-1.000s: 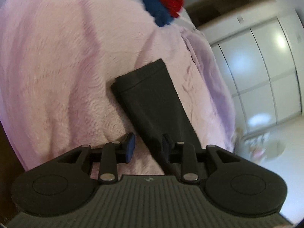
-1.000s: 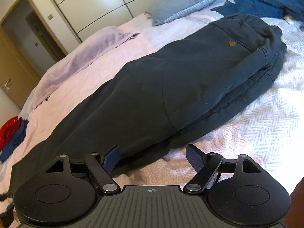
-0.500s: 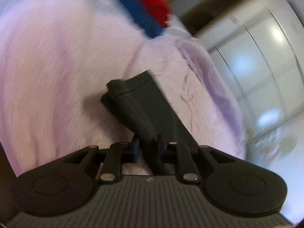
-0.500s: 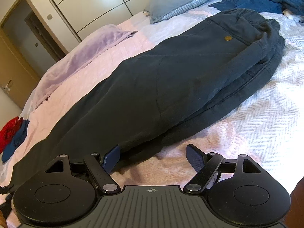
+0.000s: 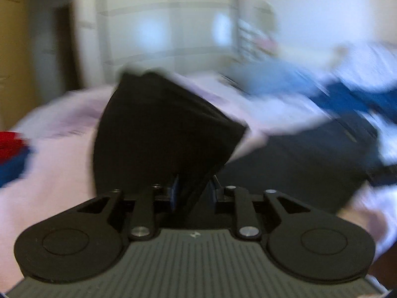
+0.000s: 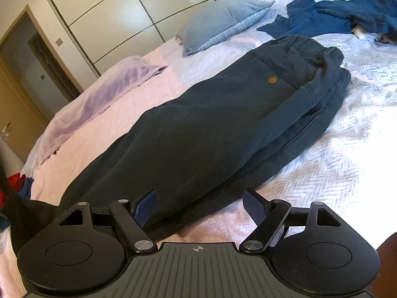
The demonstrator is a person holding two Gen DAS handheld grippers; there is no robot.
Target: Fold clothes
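Dark navy trousers (image 6: pixel 211 129) lie lengthwise on the bed, folded leg on leg, waistband at the far right. My left gripper (image 5: pixel 193 191) holds the trouser leg end (image 5: pixel 161 129) raised off the bed. Dark fabric fills the gap between its blue pads while the jaws are opening. This view is blurred. The lifted leg end (image 6: pixel 29 213) also shows at the left edge of the right wrist view. My right gripper (image 6: pixel 201 203) stands open low over the near edge of the trousers, at mid-leg, with its left pad over the fabric.
The bed cover (image 6: pixel 335 173) is pink and white. A blue pillow (image 6: pixel 223 22) and crumpled blue clothes (image 6: pixel 335 17) lie at the far end. A lilac blanket (image 6: pixel 104 99) runs along the far side. Red and blue clothes (image 6: pixel 15 181) sit left. Wardrobe doors (image 6: pixel 124 12) stand behind.
My left gripper closed on the trouser leg end, lifted it off the bed and swung round with a roll toward the waistband. The right gripper crept slightly along the trousers and stayed open.
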